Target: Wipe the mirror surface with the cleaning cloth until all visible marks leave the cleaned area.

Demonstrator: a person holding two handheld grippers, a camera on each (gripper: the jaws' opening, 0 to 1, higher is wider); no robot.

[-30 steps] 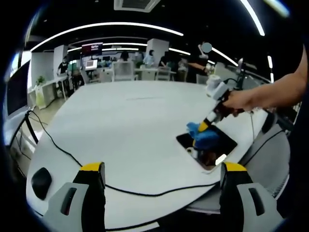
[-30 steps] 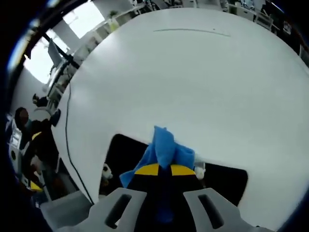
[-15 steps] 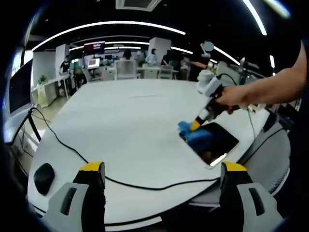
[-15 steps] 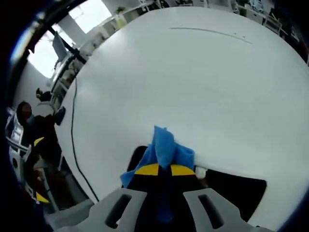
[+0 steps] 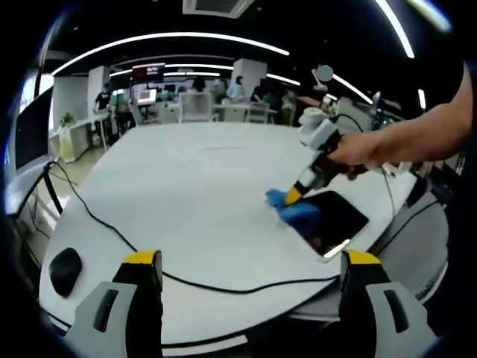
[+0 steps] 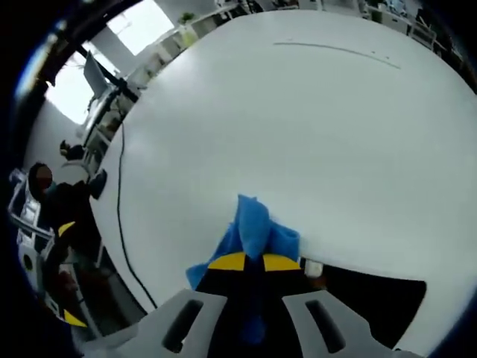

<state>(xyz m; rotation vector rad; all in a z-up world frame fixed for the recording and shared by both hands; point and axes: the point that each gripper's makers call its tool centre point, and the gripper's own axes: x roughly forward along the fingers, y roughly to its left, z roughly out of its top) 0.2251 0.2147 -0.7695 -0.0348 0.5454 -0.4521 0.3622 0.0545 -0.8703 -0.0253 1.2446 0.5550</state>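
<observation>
The right gripper pinches the crumpled blue cleaning cloth against the dark rectangular mirror at its ten o'clock corner to scrub; the left gripper waits wide apart

One cloth, one mirror, one cable
</observation>
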